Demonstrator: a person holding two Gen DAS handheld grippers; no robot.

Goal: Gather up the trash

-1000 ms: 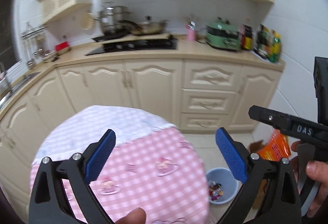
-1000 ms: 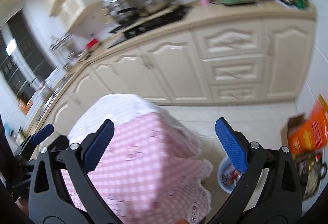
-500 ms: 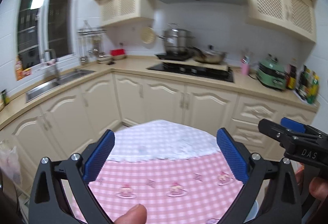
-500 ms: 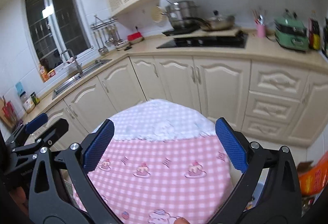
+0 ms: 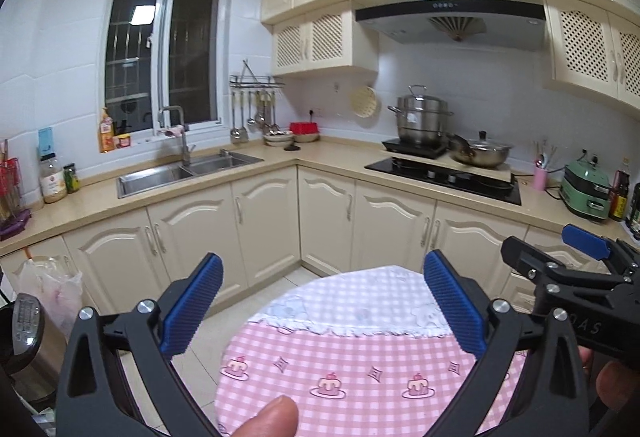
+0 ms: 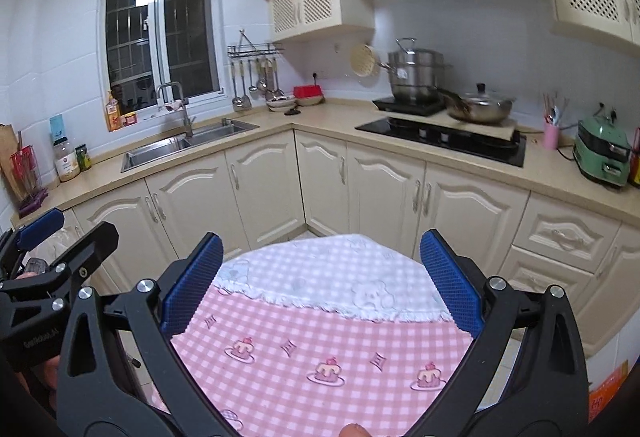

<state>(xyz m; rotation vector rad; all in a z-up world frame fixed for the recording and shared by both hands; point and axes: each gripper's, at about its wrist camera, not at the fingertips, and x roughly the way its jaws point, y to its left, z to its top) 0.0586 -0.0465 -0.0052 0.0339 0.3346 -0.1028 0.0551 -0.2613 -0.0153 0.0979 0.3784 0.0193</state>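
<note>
I hold both tools level over the round table with the pink checked cloth [image 5: 360, 369], facing the corner of the kitchen. My left gripper [image 5: 324, 307] stands wide with nothing between its blue pads, and my right gripper [image 6: 320, 279] is just as wide and just as bare. So I judge I am at the searching step: nothing is picked up, and I am looking for something to collect.

No loose trash shows on the cloth in either view; the part of the table I can see is bare. The only likely piece of the task in sight is the thin white plastic bag [image 5: 50, 287] hanging at the far left, low against the cabinet doors [image 5: 264, 233] and beside a dark appliance [image 5: 28, 333]. From the right wrist view I catch only a sliver of it behind my other tool, so I cannot tell whether it holds rubbish or is itself to be gathered. An orange package [image 6: 610, 389] sits at floor level on the far right, mostly cut off.

The counter surface [image 6: 328, 115] carries the sink [image 5: 184, 171], pots and bottles, none of it plainly waste.

Next I would need to tip the tools downward or turn toward the floor, find an actual piece of trash, and bring one wide gripper square over it before closing.
</note>
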